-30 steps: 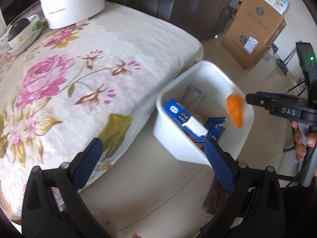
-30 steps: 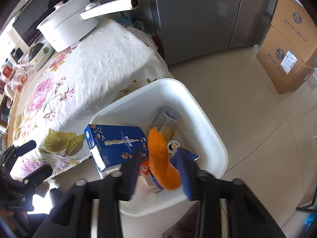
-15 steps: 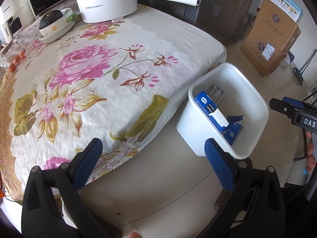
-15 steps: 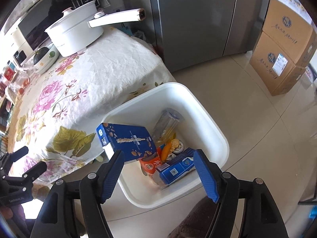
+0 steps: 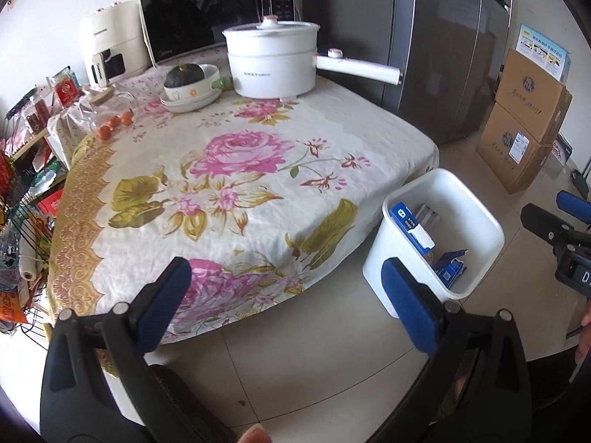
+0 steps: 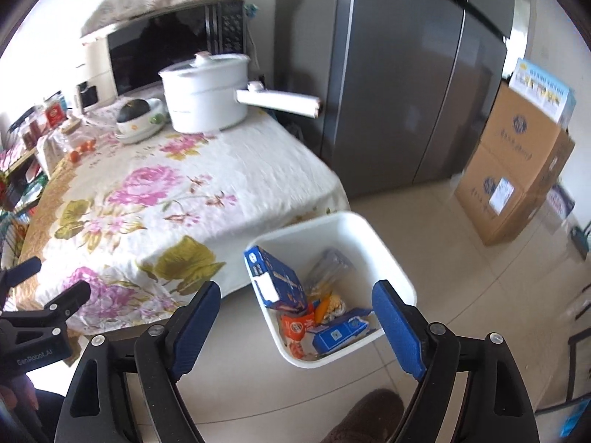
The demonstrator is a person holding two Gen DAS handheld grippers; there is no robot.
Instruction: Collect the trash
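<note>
A white trash bin [image 6: 391, 269] stands on the floor at the corner of the flowered table [image 6: 155, 192]. It holds a blue carton [image 6: 275, 282], a small blue box [image 6: 340, 334], an orange wrapper [image 6: 295, 326], an orange piece [image 6: 321, 308] and a clear plastic bottle [image 6: 330, 264]. The bin [image 5: 487, 229] also shows in the left wrist view, low on the right. My right gripper [image 6: 297, 319] is open and empty, back from the bin. My left gripper [image 5: 286, 301] is open and empty, over the floor in front of the table's edge.
On the table [image 5: 236, 170] stand a white pot with a long handle [image 5: 273, 62], a bowl with a dark squash [image 5: 190, 81] and small tomatoes [image 5: 114, 123]. A grey fridge [image 6: 413, 74] and stacked cardboard boxes [image 6: 517, 170] stand behind. A wire rack [image 5: 22, 199] is at the left.
The orange piece left my right gripper and now lies in the bin. Both grippers have pulled back and up from the bin, and the right one has opened wide.
</note>
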